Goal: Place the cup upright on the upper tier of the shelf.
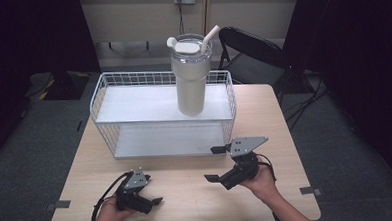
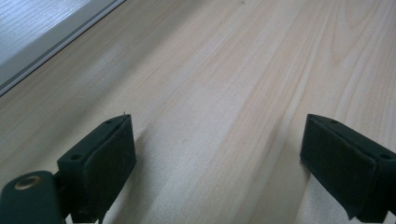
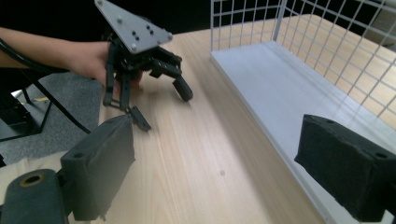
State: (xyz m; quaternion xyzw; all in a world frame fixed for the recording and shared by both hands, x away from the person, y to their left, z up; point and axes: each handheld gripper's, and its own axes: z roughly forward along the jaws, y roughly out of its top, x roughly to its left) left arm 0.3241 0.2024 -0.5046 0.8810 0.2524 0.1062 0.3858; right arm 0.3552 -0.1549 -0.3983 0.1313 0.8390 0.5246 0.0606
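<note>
Hands rest low at the near edge of the desk (image 1: 182,191), each one holding a gripper. The left gripper (image 1: 150,201) sits near the left, close to the wood, and its fingers (image 2: 105,158) are spread apart with bare wood between them. The right gripper (image 1: 214,165) is lifted a bit higher, near the right, and its fingers (image 3: 343,165) are also wide apart and hold nothing. It seems both are kept ready and open, so they can take hold of something soon. The big cup (image 1: 190,83) stands upright on the top shelf of the white wire basket (image 1: 100,94), toward the right side of it and far from both grippers. It has a clear lid and a bent white straw (image 1: 211,37) sticking up out of it. The cup is tall and narrow at the bottom, so I think it could tip if it is pushed from one side. The basket stands in the middle of the desk, with its open side facing the person, and that lets a gripper come in from the near side. The lower shelf has nothing on it. The right gripper is nearer to the cup, so I think that one is better placed to reach up for it. In the right gripper view the left gripper (image 3: 161,105) shows farther off by the desk edge, held in a hand (image 3: 88,58), well away from the basket. A black chair (image 1: 249,53) stands on the floor behind the desk.
</note>
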